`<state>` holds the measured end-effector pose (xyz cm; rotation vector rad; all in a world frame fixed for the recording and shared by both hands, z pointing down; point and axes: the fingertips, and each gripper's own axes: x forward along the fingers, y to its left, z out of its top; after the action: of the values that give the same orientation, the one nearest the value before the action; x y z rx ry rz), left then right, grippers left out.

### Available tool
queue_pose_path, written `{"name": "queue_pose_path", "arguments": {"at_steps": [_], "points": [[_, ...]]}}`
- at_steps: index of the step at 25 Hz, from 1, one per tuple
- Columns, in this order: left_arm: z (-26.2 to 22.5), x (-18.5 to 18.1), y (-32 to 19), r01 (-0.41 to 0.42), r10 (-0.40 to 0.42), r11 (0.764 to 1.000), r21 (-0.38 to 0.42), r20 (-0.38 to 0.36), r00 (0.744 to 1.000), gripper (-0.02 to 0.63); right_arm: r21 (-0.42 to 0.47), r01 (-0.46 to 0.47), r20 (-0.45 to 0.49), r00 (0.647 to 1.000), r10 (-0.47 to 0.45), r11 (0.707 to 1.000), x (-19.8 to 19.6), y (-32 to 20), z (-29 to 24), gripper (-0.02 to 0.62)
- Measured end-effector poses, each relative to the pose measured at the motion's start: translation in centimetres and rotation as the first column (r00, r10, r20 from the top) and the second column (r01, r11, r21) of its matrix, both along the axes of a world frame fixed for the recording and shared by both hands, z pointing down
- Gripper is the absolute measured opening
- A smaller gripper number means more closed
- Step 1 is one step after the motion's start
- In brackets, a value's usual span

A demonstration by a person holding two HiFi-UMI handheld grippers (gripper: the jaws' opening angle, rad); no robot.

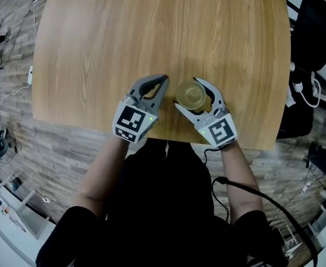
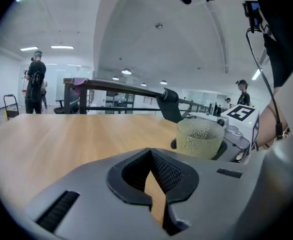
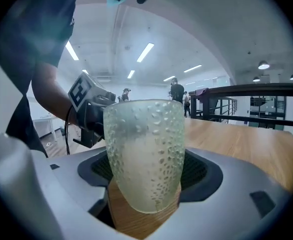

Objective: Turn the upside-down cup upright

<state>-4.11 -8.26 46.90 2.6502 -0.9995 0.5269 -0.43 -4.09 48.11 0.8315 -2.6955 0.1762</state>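
A translucent, dimpled plastic cup point(image 1: 189, 93) stands mouth up, its narrow base down, between the jaws of my right gripper point(image 1: 188, 94), which is shut on it near the table's front edge. In the right gripper view the cup point(image 3: 144, 154) fills the middle, with a pad close on each side and wood showing below its base. My left gripper point(image 1: 163, 82) is shut and holds nothing, a little to the left of the cup. From the left gripper view the cup point(image 2: 199, 138) shows to the right, past the closed jaws point(image 2: 154, 184).
The wooden table point(image 1: 152, 26) stretches away beyond both grippers; its front edge point(image 1: 96, 124) runs just under my wrists. Dark chairs and cables point(image 1: 313, 93) crowd the right side. People stand far off in the room point(image 2: 35, 84).
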Motion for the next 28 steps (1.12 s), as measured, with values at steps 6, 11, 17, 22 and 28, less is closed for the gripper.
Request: {"name": "queue_pose_path", "arguments": {"at_steps": [6,11,17,22,28], "points": [[1.3,2.3,-0.5,-0.034,0.034,0.999,-0.008,0.014,0.999,0.006,-0.044,0.008,-0.013,1.000,-0.009,0.999,-1.3,-0.1,1.6,0.311],[3.0,1.9,-0.8,-0.032,0.033,0.999,-0.022,0.055,0.998,0.006,-0.110,-0.012,-0.102,0.995,0.001,0.994,-1.2,-0.7,3.9,0.311],[4.4,1.8,-0.5,-0.038,0.041,0.999,-0.034,0.089,0.995,0.006,-0.145,-0.006,-0.176,0.984,-0.020,0.989,-1.7,-0.6,5.8,0.311],[5.5,1.2,-0.2,-0.025,0.031,0.998,-0.057,0.098,0.995,0.006,-0.138,-0.013,-0.208,0.978,-0.016,0.990,-1.9,-0.8,5.9,0.311],[4.6,0.1,-0.5,0.008,-0.004,0.999,-0.046,0.090,0.996,0.008,-0.165,-0.009,-0.189,0.982,-0.023,0.986,-1.2,-0.1,5.2,0.311]]}}
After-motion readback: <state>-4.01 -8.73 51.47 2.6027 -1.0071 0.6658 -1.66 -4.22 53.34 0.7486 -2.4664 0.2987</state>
